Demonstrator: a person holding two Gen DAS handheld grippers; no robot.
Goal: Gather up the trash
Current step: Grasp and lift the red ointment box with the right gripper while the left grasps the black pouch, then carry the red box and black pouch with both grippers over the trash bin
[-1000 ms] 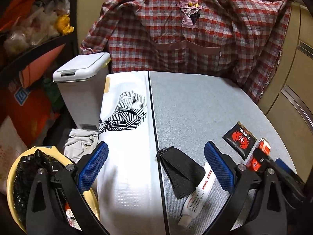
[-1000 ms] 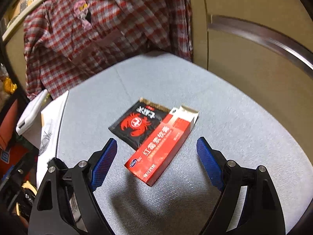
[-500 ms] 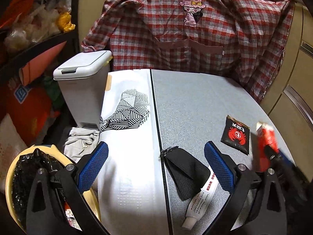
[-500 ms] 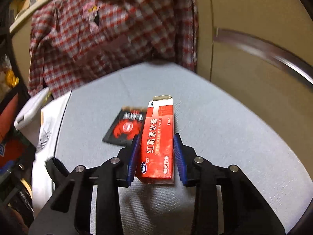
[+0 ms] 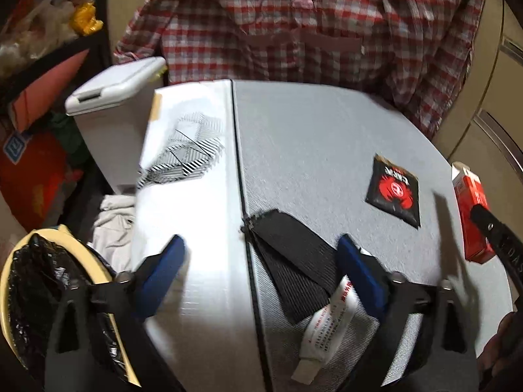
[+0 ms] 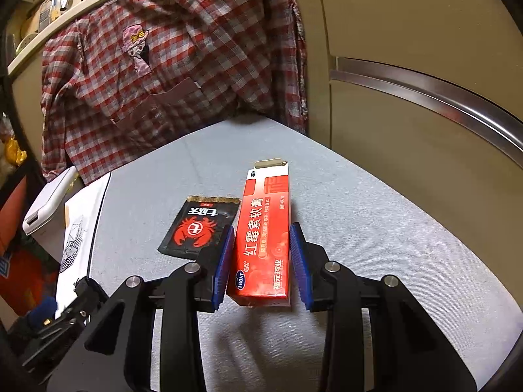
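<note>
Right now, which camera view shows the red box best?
The right wrist view: the red box sits central and sharp between the right hand-held gripper fingers, its label readable. The left wrist view shows it only at the right edge, partly hidden.

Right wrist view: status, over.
Right gripper shut on red box, lifted off grey table. Left gripper open, empty. Black sachet and white tube left. Nothing in the way.
</note>
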